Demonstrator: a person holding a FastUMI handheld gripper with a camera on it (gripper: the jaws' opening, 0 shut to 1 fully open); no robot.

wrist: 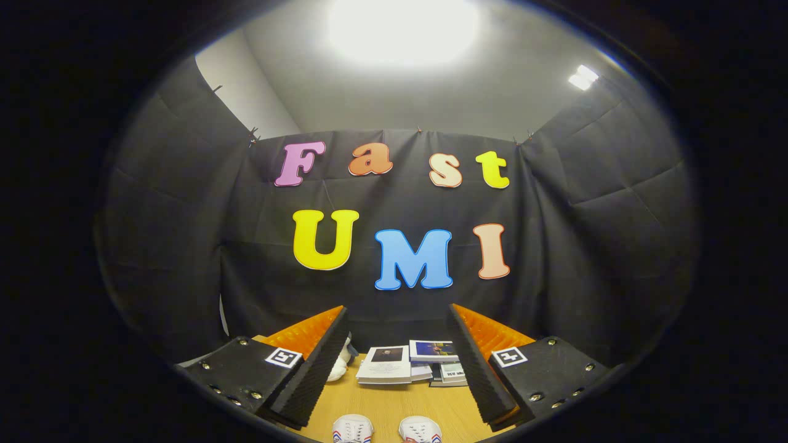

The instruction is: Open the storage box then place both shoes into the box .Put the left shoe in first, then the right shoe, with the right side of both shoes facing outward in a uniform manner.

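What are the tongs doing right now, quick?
Tongs: open, holding nothing. The two white shoes lie on the wooden table between their fingers, untouched.

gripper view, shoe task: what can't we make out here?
- Shoes: just the toes, rest cut off below, between the open gripper fingers; left versus right unclear.
- White object: mostly behind the left finger.
- Books: stack partly behind the right finger; covers too small.
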